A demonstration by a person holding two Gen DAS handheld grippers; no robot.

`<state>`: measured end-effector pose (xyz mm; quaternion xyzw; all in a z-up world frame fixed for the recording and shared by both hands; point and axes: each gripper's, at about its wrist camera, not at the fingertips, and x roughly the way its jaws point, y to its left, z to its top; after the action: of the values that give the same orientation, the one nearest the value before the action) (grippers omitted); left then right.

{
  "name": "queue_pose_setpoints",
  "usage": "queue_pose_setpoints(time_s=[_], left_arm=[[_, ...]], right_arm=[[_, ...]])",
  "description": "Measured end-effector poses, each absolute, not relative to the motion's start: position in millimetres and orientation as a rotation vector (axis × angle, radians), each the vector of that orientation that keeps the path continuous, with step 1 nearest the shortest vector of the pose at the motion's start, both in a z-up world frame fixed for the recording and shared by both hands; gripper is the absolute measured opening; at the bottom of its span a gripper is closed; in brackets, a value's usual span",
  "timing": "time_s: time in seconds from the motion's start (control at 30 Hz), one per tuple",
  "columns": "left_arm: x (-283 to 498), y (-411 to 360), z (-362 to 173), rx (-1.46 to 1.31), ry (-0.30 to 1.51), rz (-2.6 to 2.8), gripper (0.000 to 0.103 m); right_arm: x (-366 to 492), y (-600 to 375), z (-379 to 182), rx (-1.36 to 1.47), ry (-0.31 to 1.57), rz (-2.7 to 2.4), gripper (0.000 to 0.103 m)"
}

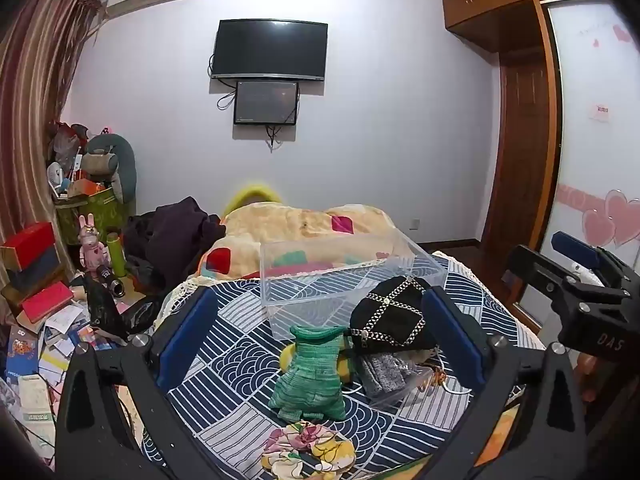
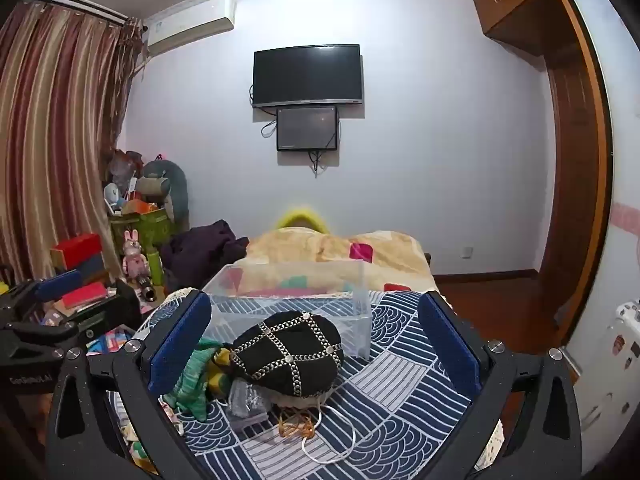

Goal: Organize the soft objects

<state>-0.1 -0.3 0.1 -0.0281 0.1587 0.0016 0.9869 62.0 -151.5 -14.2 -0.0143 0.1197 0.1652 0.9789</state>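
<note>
A pile of soft things lies on the blue patterned bed cover [image 1: 224, 352]: a green knitted piece [image 1: 310, 372], a black hat with chain lattice [image 1: 390, 318], a grey knit item in clear wrap [image 1: 382, 374] and a floral scrunchie [image 1: 308, 450]. Behind them stands an empty clear plastic box [image 1: 340, 276]. My left gripper [image 1: 320, 332] is open and empty, its fingers either side of the pile. My right gripper [image 2: 316, 340] is open and empty, with the black hat [image 2: 290, 350], the green piece [image 2: 196, 380] and the clear box [image 2: 292, 300] between its fingers.
A yellow patchwork blanket [image 1: 296, 220] and dark clothes [image 1: 172, 232] lie behind the box. Left of the bed are cluttered boxes, papers [image 1: 36, 360] and a pink rabbit toy [image 1: 92, 244]. A white cord [image 2: 332, 440] lies on the cover. A wooden wardrobe [image 1: 520, 120] stands right.
</note>
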Motion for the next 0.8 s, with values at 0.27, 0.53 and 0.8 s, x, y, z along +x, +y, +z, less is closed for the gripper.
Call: queue_pose_setpoints(time_s=[0.27,0.53,0.8], left_arm=[[-3,-11,0,-0.031,0.312,-0.01,0.103],[-2,-6,0,-0.037,0.324,-0.018,0.103],[-2,-5,0,-0.042,0.325,-0.019,0.103]], right_arm=[[61,-150,-14,-0.042,0.234,0.333,0.103],[56,-148,-10,-0.038,0.229,0.334,0.103],[61,-151,-14,-0.029,0.234,0.338,0.103]])
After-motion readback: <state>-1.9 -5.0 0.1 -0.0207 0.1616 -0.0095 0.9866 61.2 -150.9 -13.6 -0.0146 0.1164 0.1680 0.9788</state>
